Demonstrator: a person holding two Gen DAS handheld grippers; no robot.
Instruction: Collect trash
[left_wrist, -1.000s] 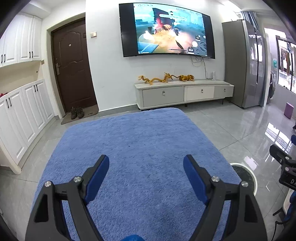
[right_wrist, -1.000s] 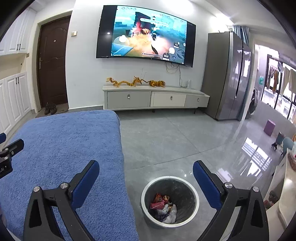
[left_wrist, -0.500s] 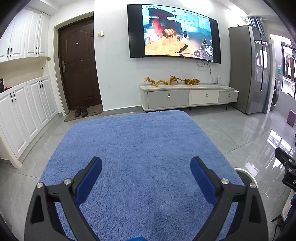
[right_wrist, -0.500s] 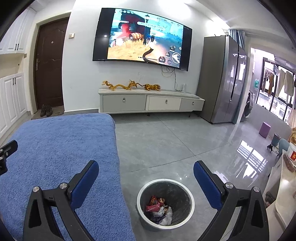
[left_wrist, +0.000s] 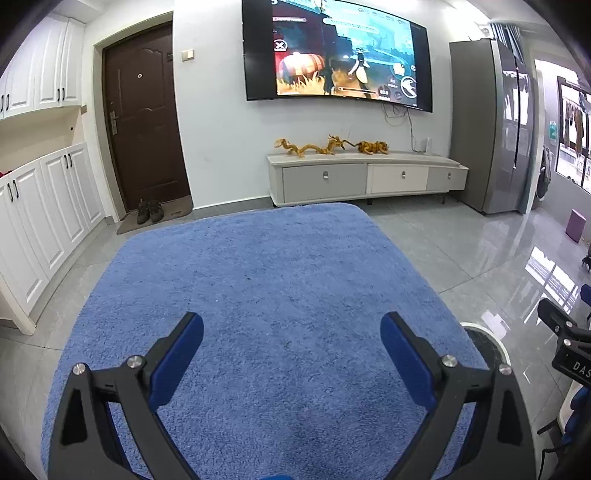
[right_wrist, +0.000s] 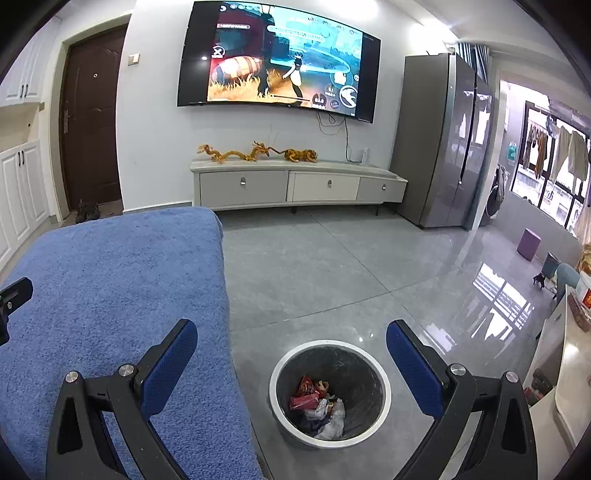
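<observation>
- Holding the left gripper above the blue cloth, I have its jaws spread wide with nothing between them; this stance suits a tool with no pickup in hand.
- I hold the right gripper above the waste bin, jaws likewise spread wide and empty. My judgement is that this position over the bin mouth suits a drop rather than a grasp.
- The bin stands on the grey floor, just beside the right edge of the cloth-covered surface, so that items lifted from the cloth need only a short carry.
- The trash lies at the bottom of the bin: a red wrapper, pale crumpled pieces and some small items I cannot identify.
- I see no loose item on the cloth in either view. My judgement is that collection is complete or nearly so; the near edge of the cloth is hidden behind the gripper bodies.
</observation>
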